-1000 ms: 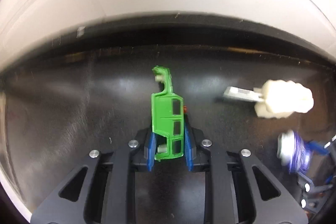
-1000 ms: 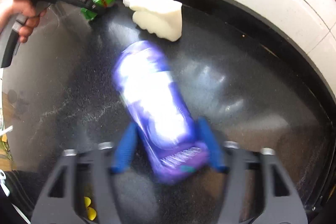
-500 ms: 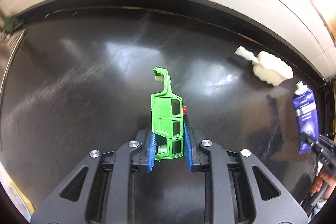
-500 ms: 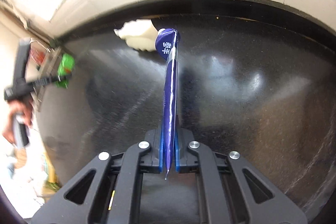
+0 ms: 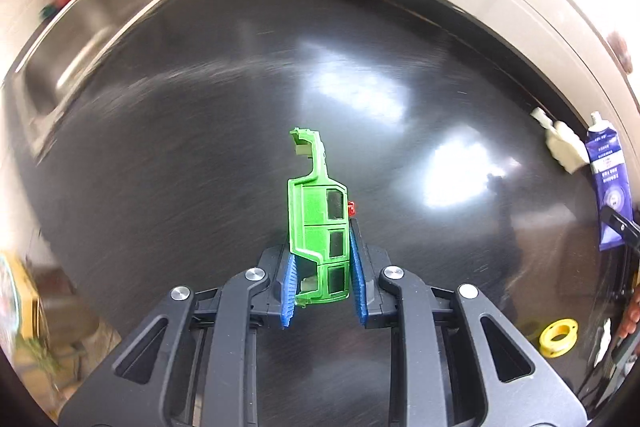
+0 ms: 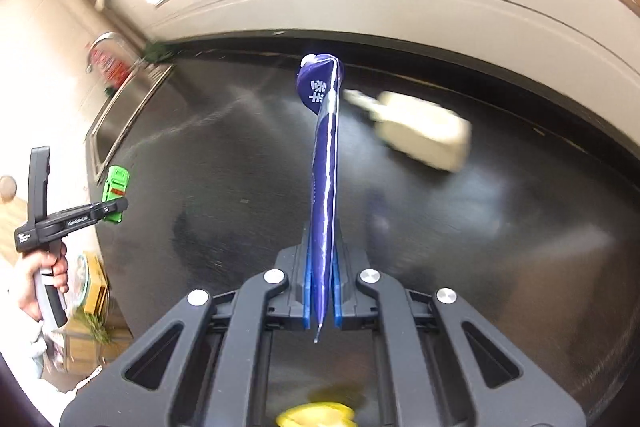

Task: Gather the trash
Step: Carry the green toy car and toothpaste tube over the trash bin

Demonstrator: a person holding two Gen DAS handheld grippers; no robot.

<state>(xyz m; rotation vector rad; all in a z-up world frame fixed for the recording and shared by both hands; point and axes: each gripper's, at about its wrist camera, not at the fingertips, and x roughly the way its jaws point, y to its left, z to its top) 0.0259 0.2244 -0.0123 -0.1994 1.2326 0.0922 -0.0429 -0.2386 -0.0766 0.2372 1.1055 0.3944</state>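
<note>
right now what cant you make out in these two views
- Print on the blue tube: right wrist view shows it edge-on; too small in the left.
- White object on the counter: blurred in the right wrist view.
- Yellow thing: cut off by the bottom edge, right wrist view.

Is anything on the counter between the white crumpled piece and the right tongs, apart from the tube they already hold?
Nothing lies on the bare black counter between them. But the right tongs are shut on the flattened blue tube, so they are occupied; the white piece lies beyond, near the counter's far edge.
</note>
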